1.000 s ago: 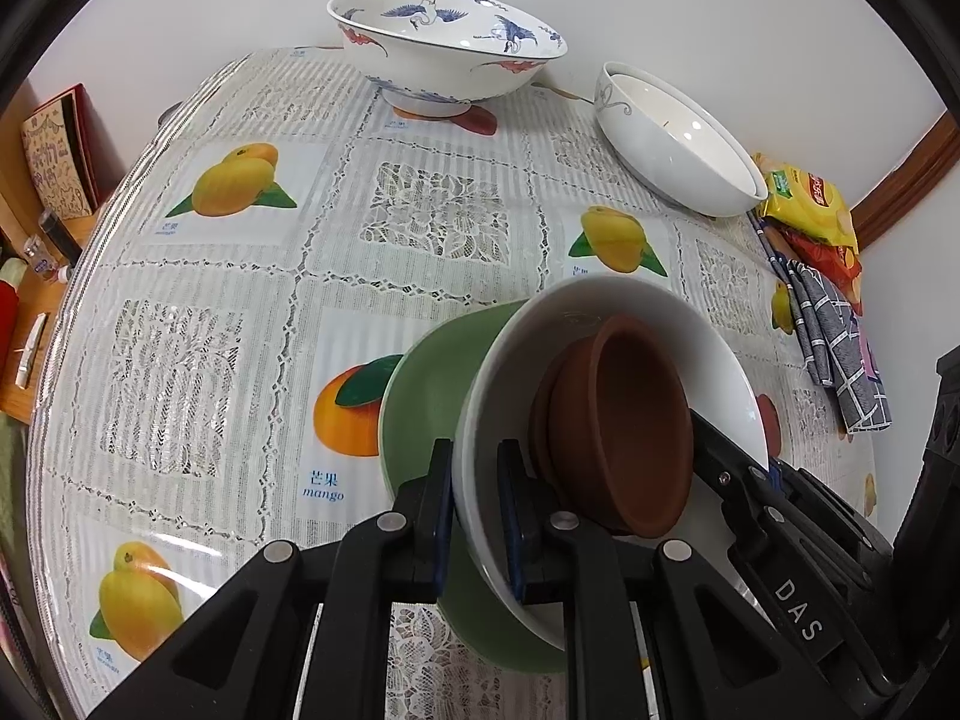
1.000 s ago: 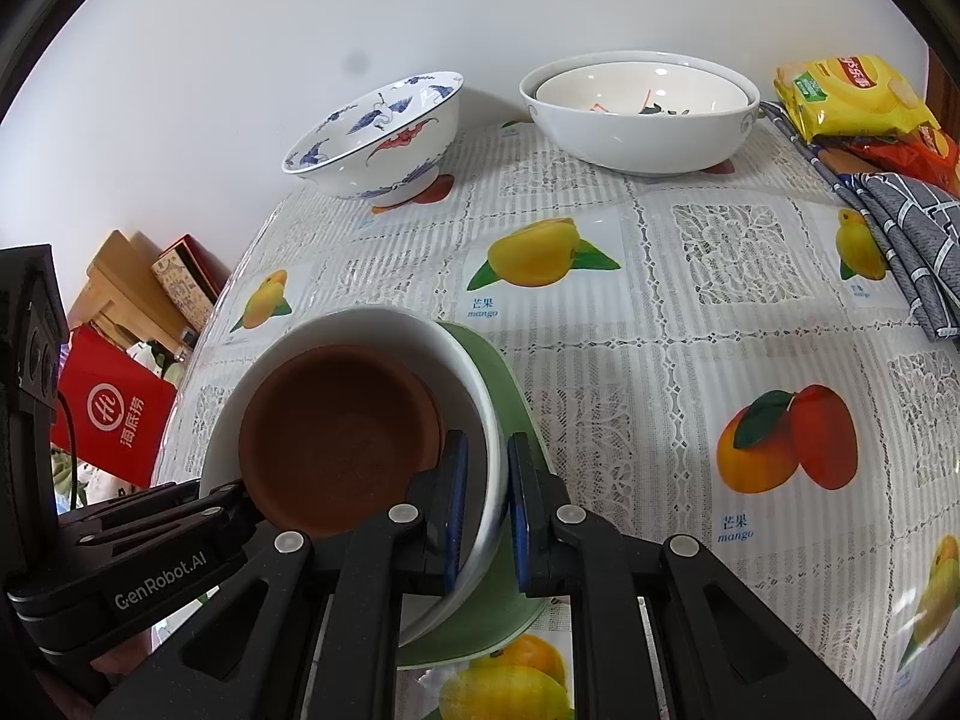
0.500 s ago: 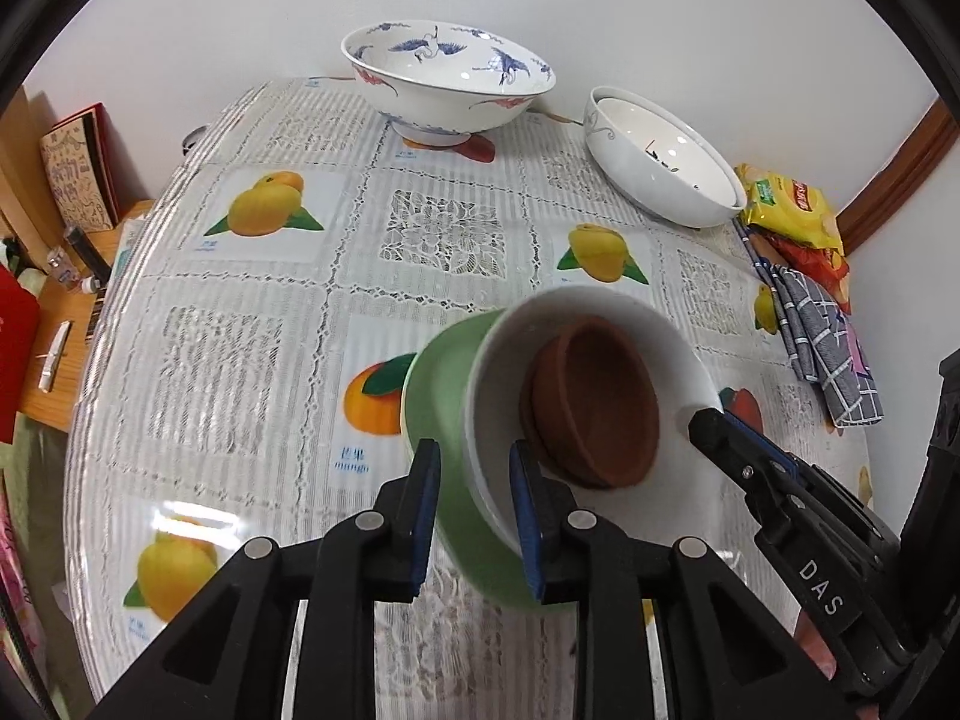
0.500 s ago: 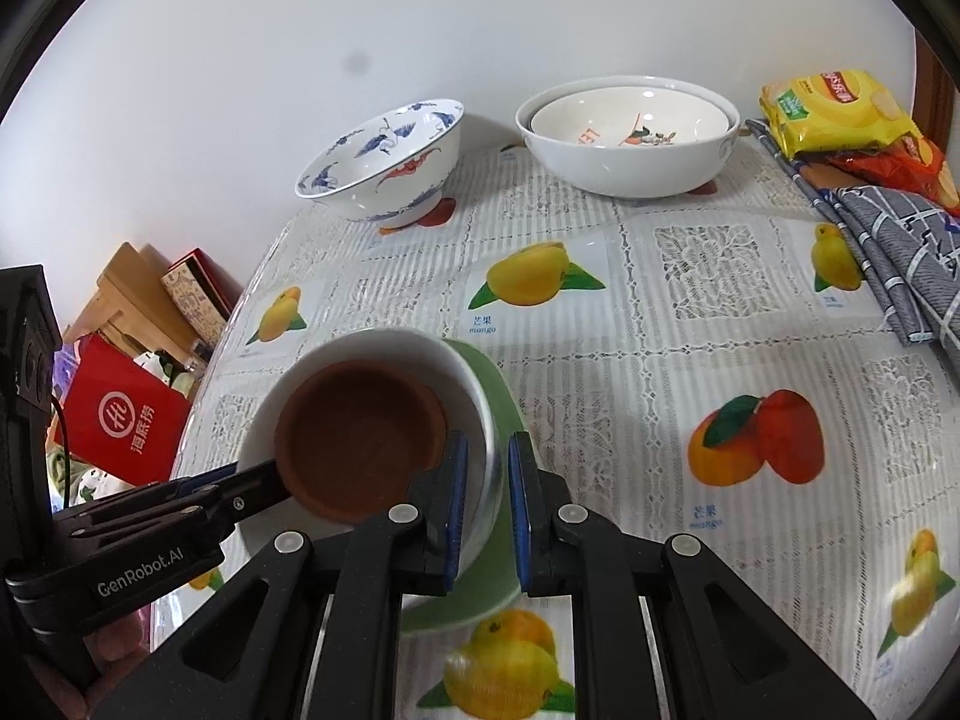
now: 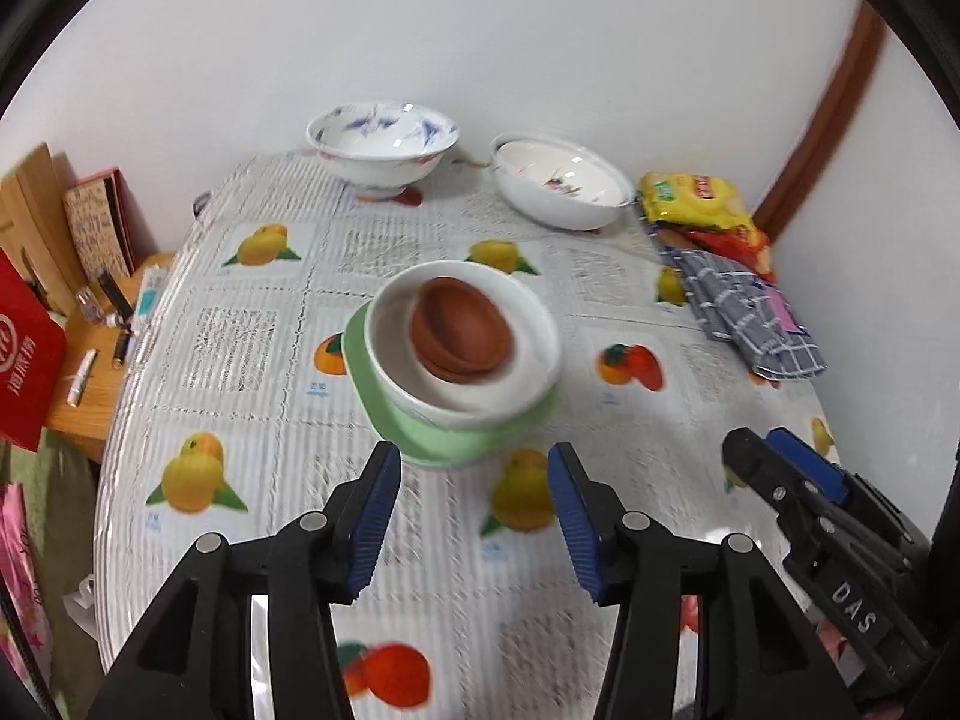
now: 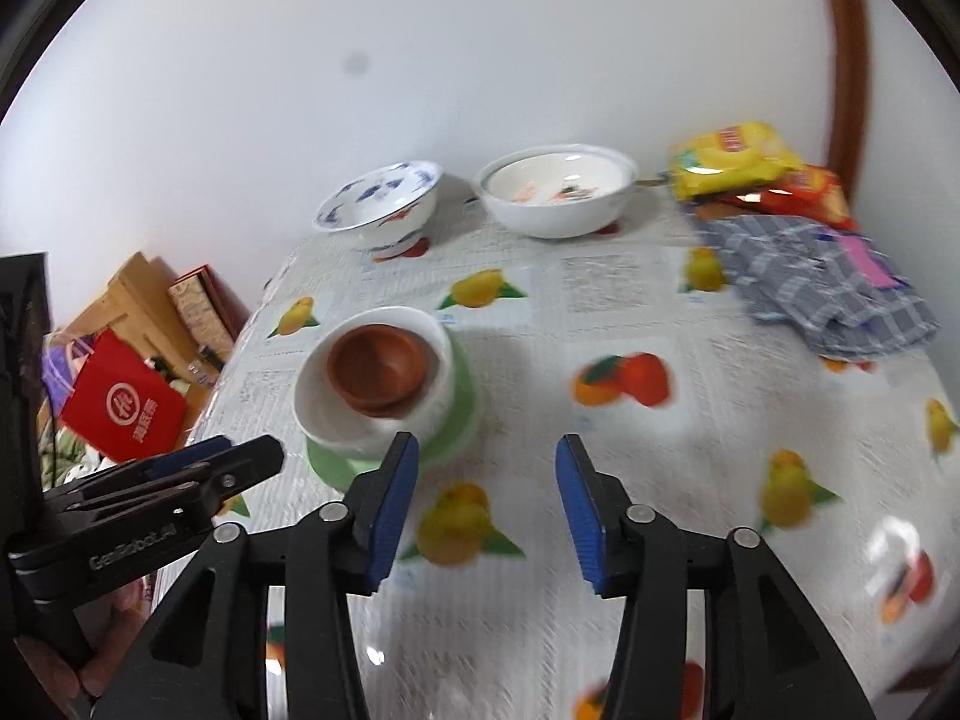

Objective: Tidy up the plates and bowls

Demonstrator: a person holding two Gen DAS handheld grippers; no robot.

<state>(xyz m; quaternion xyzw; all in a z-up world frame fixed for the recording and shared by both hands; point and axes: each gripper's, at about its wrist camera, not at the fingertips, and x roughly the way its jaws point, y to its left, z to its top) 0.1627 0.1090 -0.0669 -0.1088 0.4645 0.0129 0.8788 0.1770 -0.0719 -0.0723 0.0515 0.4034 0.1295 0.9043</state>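
A stack stands mid-table: a green plate [image 5: 456,441] [image 6: 465,414] under a white bowl [image 5: 534,324] [image 6: 318,408], with a brown clay bowl [image 5: 459,327] [image 6: 378,366] inside it. My left gripper [image 5: 474,510] hangs above and in front of the stack, its jaws opening, with nothing between them. My right gripper [image 6: 486,498] is likewise back from the stack, jaws opening and empty. Each gripper shows at the edge of the other's view. At the table's far side sit a blue-patterned bowl [image 5: 381,141] [image 6: 378,207] and a wide white bowl [image 5: 561,186] [image 6: 555,192].
Snack bags [image 5: 696,204] [image 6: 735,159] and a folded grey checked cloth [image 5: 744,306] [image 6: 822,282] lie at the table's right edge. To the left, below the fruit-print tablecloth [image 5: 252,336], stand a low wooden shelf with small items [image 5: 108,324] and a red bag [image 6: 123,405].
Both grippers let go of the white bowl's rim, opened and pulled back and up. The stack now rests on the table on its own, farther from both cameras.
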